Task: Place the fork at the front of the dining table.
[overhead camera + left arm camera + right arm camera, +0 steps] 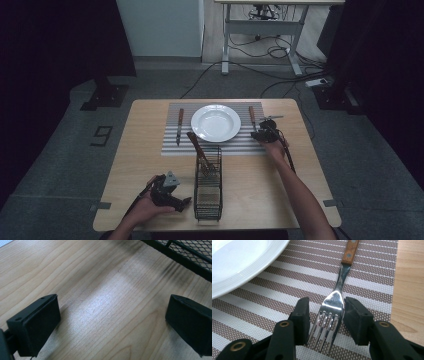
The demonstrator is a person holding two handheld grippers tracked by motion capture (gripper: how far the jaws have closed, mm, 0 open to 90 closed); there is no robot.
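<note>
A fork (334, 302) with a wooden handle lies on the striped placemat (274, 285), to the right of the white plate (237, 262). My right gripper (325, 317) stands open around the fork's tines. A narrow gap shows at the left pad, and the right pad sits close beside the fork's edge. From above, the right gripper (264, 131) rests low on the mat just below the fork (252, 116). My left gripper (112, 320) is open over bare wood, nothing between its fingers. In the high view the left gripper (182, 202) is near the table's front, left of the wire basket (207, 185).
A knife (180, 125) lies on the placemat (172, 145) left of the plate (216, 123). A wooden-handled utensil (196, 145) leans out of the black wire basket, whose corner (190, 255) lies close to the left gripper. Beyond the wooden table (145, 165), a desk and cables.
</note>
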